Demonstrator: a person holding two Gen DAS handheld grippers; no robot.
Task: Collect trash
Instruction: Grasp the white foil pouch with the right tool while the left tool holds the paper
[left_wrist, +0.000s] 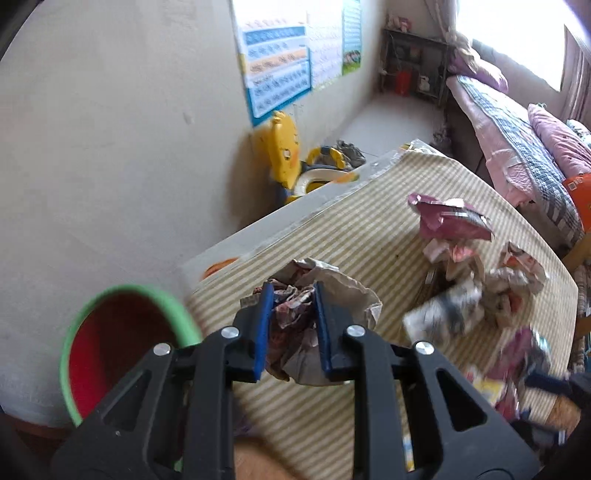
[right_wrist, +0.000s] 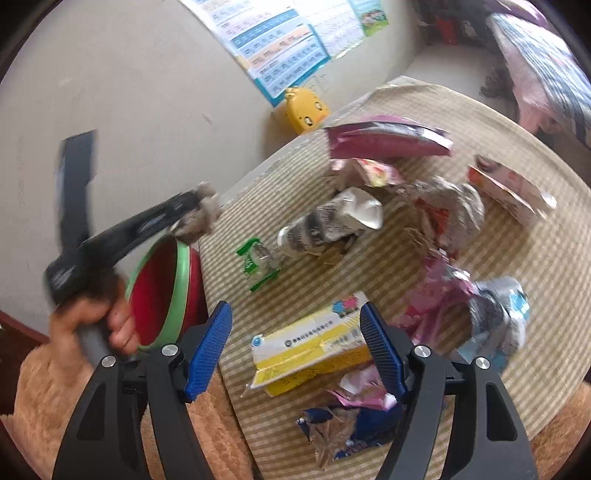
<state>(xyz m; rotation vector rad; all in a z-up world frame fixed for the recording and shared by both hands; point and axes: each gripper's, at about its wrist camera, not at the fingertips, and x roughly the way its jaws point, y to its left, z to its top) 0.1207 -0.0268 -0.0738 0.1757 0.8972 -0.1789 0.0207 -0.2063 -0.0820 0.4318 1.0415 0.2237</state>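
Beside the red bin (left_wrist: 122, 332), the left gripper (left_wrist: 291, 325) clamps a crumpled paper wad (left_wrist: 314, 314), mid-carry. Next comes release over the bin. The right gripper (right_wrist: 299, 347) hangs wide open, empty, above a yellow carton (right_wrist: 310, 347).

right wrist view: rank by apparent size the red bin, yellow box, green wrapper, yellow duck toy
As they look in this view, largest to smallest:
1. yellow box, though it lies nearest the camera, which inflates it
2. red bin, partly hidden by the left gripper
3. yellow duck toy and green wrapper: look alike, not ranked
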